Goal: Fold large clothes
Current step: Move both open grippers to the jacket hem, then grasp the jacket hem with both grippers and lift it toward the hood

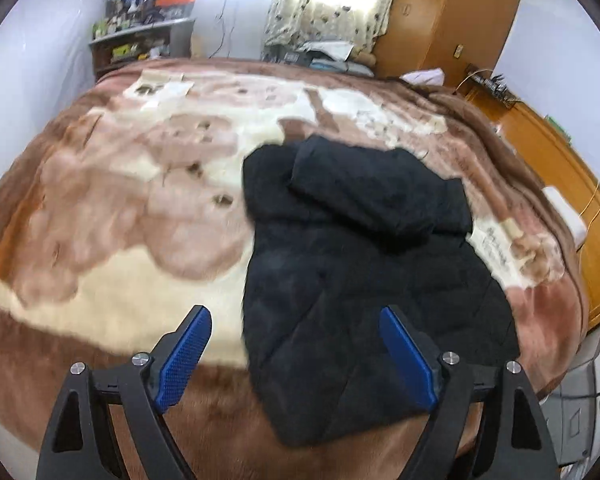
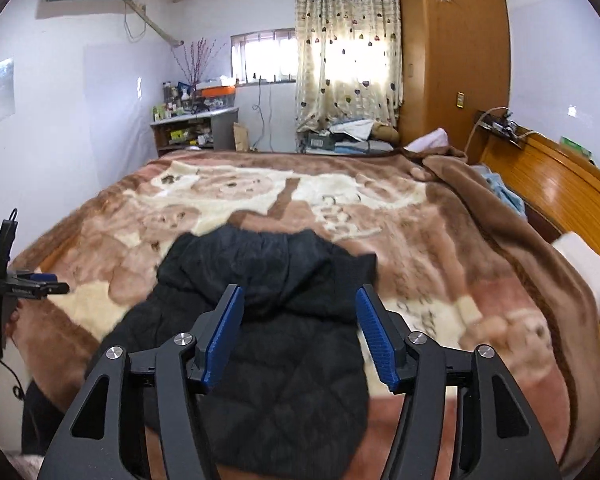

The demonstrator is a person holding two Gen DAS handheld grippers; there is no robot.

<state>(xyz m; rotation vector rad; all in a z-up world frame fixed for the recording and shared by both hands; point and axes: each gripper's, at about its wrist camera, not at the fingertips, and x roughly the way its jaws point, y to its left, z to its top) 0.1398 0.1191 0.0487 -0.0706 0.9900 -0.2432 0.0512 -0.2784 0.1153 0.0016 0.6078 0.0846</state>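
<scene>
A black quilted hooded jacket (image 1: 360, 264) lies folded into a narrow long shape on the brown bear-print blanket (image 1: 120, 208) of the bed, hood at the far end. My left gripper (image 1: 296, 316) is open and empty, above the jacket's near left edge. In the right wrist view the jacket (image 2: 268, 320) lies straight ahead and below. My right gripper (image 2: 300, 296) is open and empty, hovering over the jacket's middle, near the hood. The left gripper (image 2: 40, 284) shows at the far left of that view, beside the bed.
A wooden headboard (image 2: 572, 192) and white pillow (image 2: 588, 268) line the bed's right side. A wardrobe (image 2: 452, 52), curtained window (image 2: 348, 56) and cluttered shelf (image 2: 192, 120) stand beyond the bed's far end. The blanket (image 2: 420, 240) spreads wide around the jacket.
</scene>
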